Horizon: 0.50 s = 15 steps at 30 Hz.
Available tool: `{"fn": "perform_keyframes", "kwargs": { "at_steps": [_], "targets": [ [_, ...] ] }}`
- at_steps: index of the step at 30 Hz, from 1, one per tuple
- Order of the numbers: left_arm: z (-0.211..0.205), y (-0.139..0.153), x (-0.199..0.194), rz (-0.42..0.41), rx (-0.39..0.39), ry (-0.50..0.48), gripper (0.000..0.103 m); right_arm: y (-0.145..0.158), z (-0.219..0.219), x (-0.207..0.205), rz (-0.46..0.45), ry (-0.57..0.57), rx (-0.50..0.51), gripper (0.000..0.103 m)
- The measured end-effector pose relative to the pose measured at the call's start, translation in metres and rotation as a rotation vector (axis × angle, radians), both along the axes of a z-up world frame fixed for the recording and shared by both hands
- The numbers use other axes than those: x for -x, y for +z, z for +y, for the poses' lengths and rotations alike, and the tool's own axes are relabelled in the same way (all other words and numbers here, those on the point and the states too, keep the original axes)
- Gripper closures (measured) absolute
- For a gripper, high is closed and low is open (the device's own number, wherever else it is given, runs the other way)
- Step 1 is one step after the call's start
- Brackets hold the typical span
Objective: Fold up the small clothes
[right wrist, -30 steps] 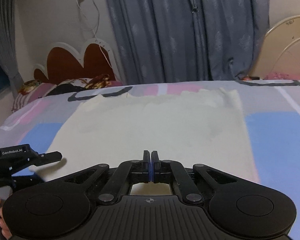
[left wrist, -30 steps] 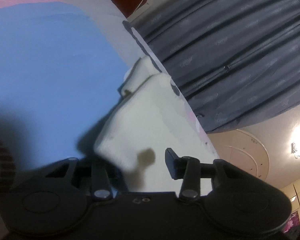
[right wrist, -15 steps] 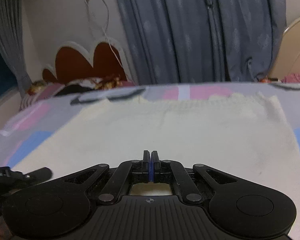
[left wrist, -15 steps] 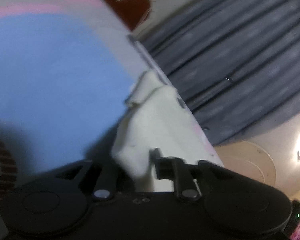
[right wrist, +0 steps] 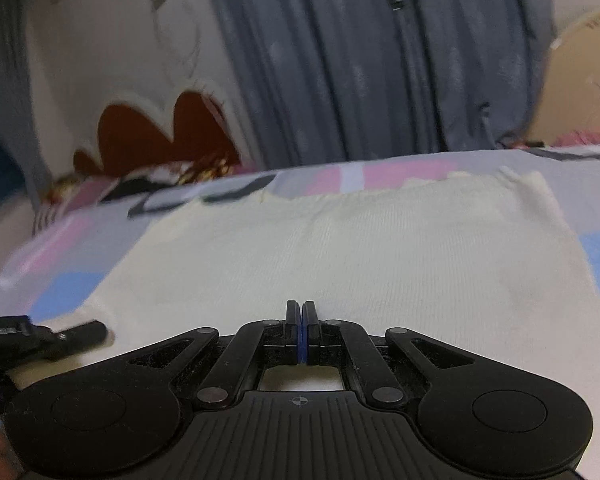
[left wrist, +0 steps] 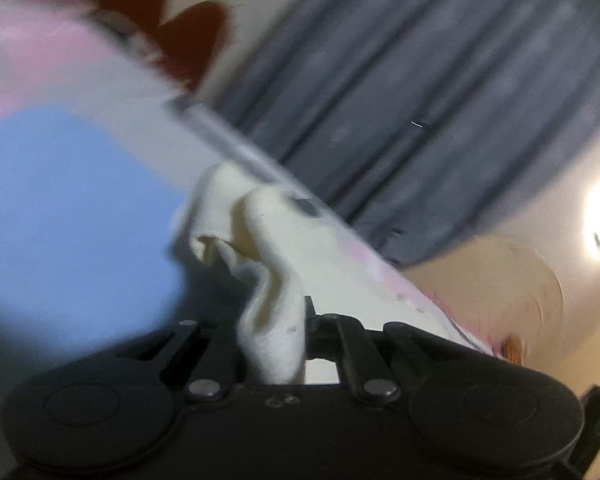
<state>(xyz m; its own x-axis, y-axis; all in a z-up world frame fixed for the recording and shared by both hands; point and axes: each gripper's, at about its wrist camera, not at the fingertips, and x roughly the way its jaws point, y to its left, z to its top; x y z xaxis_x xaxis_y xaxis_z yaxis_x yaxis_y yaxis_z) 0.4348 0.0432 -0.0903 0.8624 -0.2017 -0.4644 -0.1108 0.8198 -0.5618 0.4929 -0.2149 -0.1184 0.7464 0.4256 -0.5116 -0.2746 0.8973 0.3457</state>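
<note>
Pinching cream garment [left wrist: 274, 320] corner: left tongs [left wrist: 276, 332]; right view shows garment flat.

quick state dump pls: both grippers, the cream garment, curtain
left gripper: shut on a bunched corner of the cream garment, jaws just closed.
right gripper: shut, nothing between the pads, low over the garment.
cream garment: spread mostly flat on the bed, near left corner lifted and crumpled.
curtain: drawn closed.
</note>
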Motion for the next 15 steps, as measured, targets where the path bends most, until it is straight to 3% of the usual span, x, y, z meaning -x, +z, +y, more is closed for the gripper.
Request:
{"fn": "perform_keyframes", "kwargs": {
  "at_steps": [5, 11, 13, 15],
  "targets": [
    [-0.067, 0.043, -0.016, -0.074, -0.171, -0.21, 0.097, 0.009, -0.046, 0.008, -0.004, -0.094, -0.071, 0.103],
    [-0.171, 0.041, -0.028, -0.057, -0.292, -0.45, 0.096, 0.026, -0.13, 0.022, -0.024, -0.252, -0.169, 0.103],
    [-0.2, 0.026, -0.035, -0.005, -0.299, -0.546, 0.08, 0.031, -0.155, 0.027, -0.018, -0.276, -0.207, 0.103],
    [-0.217, 0.018, -0.037, 0.059, -0.301, -0.572, 0.053, 0.032, -0.177, 0.028, 0.018, -0.284, -0.237, 0.103]
  ]
}}
